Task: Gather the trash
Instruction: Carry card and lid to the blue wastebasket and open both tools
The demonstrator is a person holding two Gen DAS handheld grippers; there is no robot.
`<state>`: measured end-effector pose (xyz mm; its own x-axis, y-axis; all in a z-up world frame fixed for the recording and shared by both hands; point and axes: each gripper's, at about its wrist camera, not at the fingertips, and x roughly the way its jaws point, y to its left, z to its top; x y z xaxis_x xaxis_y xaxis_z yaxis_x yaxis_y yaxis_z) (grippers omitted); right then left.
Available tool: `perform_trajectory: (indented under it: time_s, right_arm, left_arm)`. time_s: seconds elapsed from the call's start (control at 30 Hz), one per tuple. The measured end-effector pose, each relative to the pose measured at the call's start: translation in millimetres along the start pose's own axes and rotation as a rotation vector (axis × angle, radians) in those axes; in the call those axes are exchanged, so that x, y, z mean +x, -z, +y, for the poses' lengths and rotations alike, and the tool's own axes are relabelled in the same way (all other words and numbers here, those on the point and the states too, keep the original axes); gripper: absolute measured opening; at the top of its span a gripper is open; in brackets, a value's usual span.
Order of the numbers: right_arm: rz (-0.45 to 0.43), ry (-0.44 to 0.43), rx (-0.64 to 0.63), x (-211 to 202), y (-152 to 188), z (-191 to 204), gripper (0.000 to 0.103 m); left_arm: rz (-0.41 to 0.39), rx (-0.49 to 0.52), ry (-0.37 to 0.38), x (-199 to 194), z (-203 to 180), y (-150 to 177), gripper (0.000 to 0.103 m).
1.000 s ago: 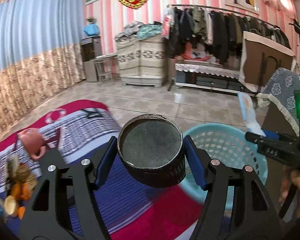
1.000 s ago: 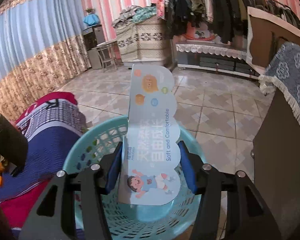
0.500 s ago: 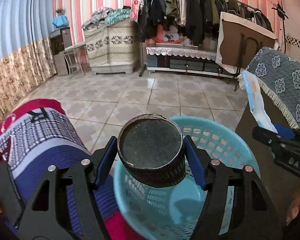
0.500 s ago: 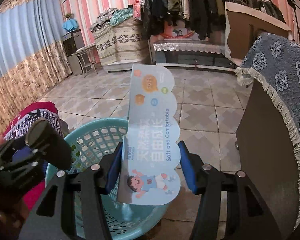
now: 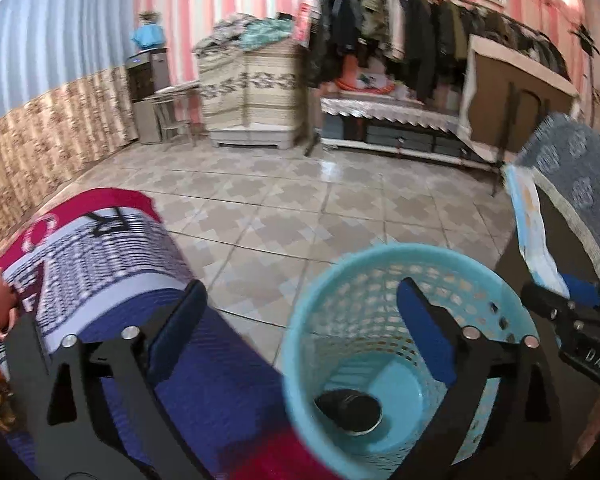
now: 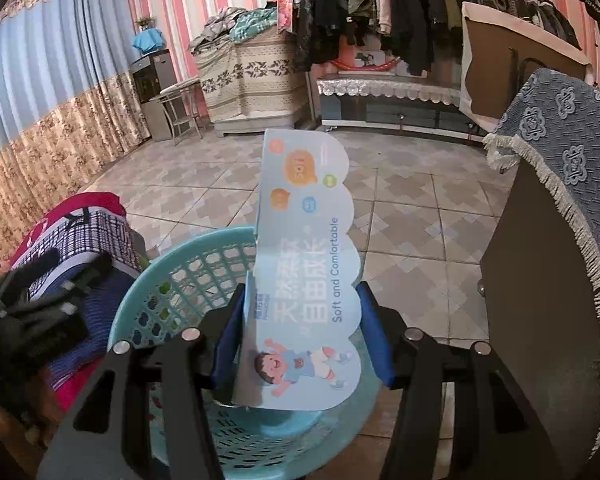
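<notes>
The left gripper [image 5: 300,320] is opening, nothing between its blue pads. Just below and ahead of it, a round dark woven tin [image 5: 350,408] lies at the bottom of the turquoise lattice plastic basket [image 5: 384,258]. The right gripper [image 6: 300,332] pinches a scallop-edged, glossy blue card [image 6: 306,272] upright above the basket's rim.

Perforated glossy plastic basket [image 5: 380,276], glossy printed card [image 6: 312,240], shiny floor tiles [image 5: 284,192], woven blanket [image 5: 100,256].
</notes>
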<state>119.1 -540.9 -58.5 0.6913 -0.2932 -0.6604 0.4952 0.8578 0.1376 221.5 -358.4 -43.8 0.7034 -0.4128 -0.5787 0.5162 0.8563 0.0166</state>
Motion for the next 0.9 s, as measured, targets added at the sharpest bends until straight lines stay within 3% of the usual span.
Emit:
perform_trajectory:
  time_s: [0.17,0.43,0.47,0.53,0.9]
  right_arm:
    - [0.029,-0.022,-0.015,9.3,4.7,23.4,0.054]
    - [0.066,-0.033,-0.034,19.8,8.3,51.4,0.055]
    - [0.067,-0.025,-0.037,20.2,8.1,53.3,0.058]
    - [0.065,-0.017,-0.025,19.5,8.7,53.7,0.079]
    - [0.02,-0.044,-0.042,1.8,5.7,70.3,0.083]
  left_arm:
    - [-0.024,-0.015,-0.106,-16.2,38.8,2.2,0.097]
    - [-0.024,-0.092,-0.182,-43.5,91.1,14.0,0.097]
    - [-0.028,-0.095,-0.191,-48.5,95.7,16.0,0.097]
    - [-0.033,-0.103,-0.2,-57.7,103.2,18.6,0.097]
    - [-0.07,-0.168,-0.244,-109.0,141.1,33.6,0.097]
